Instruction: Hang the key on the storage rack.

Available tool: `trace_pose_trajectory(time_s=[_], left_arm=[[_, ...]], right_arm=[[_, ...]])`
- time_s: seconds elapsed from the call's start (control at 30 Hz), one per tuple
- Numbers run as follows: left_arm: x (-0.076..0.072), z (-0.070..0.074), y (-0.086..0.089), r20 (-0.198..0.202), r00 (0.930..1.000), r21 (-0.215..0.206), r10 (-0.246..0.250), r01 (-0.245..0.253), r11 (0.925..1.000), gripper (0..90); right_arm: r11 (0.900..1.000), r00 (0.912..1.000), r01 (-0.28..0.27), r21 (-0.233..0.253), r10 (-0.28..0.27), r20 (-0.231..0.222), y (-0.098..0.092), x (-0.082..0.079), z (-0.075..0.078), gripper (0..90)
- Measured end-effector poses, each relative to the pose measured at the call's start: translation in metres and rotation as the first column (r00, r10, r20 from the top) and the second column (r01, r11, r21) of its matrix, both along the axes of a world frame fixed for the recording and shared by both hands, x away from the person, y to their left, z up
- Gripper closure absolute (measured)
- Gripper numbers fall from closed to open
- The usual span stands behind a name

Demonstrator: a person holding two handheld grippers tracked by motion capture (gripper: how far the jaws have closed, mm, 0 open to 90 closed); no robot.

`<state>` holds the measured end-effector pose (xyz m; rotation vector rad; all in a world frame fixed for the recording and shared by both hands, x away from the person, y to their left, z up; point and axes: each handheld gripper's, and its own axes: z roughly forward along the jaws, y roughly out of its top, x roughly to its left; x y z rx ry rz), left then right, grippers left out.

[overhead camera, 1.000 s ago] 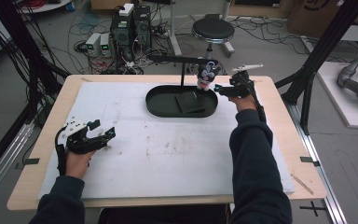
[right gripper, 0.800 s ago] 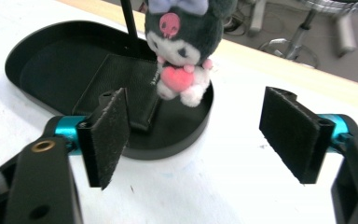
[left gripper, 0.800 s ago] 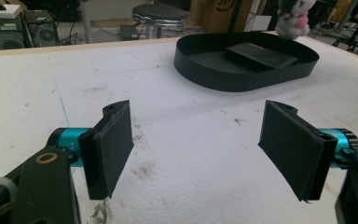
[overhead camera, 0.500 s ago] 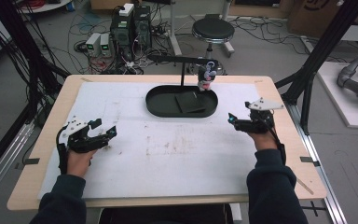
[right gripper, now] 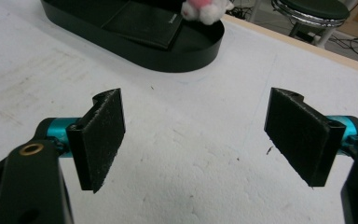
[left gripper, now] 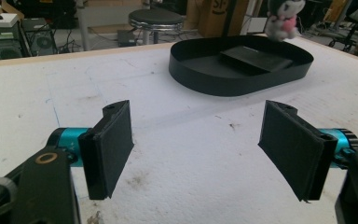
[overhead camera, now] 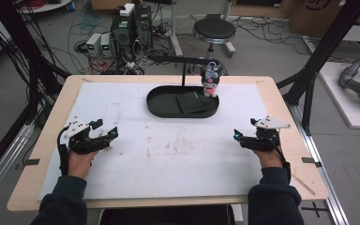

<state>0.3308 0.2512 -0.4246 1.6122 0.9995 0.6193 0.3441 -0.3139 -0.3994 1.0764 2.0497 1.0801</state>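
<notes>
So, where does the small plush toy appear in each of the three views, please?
High view: the plush toy is at the top centre, at the right end of the black oval tray.
Left gripper view: the toy is at the top edge, right of centre, behind the tray.
Right gripper view: its pink and white underside shows at the top edge, centre.
Shared landmark: the black oval tray.

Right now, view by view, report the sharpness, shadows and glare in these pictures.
High view: even light, no glare, the black oval tray reads crisp. Left gripper view: the small plush toy with a pink front is soft and cropped at the top edge; faint shadow crosses the white table cover. Right gripper view: jaws sharp, toy blurred.
</notes>
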Motion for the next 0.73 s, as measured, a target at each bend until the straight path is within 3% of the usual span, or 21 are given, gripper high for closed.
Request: trace_pose_trajectory(time_s=[0.67,0.73], left_arm=[[0.0006,-0.0008,-0.0031,-0.008,1.0,0.002,-0.005,0.005,1.0,25.3],[0.0,-0.0007,-0.0034,-0.008,1.0,-0.014,-0.003,0.003,0.9999,25.3]], right_arm=[[0.999,0.9998,0.018,-0.026,-0.018,0.005,-0.0067,-0.004,-0.0013,20.7],[0.999,0.9998,0.021,-0.03,-0.021,0.007,-0.0083,-0.0034,-0.0021,20.6]])
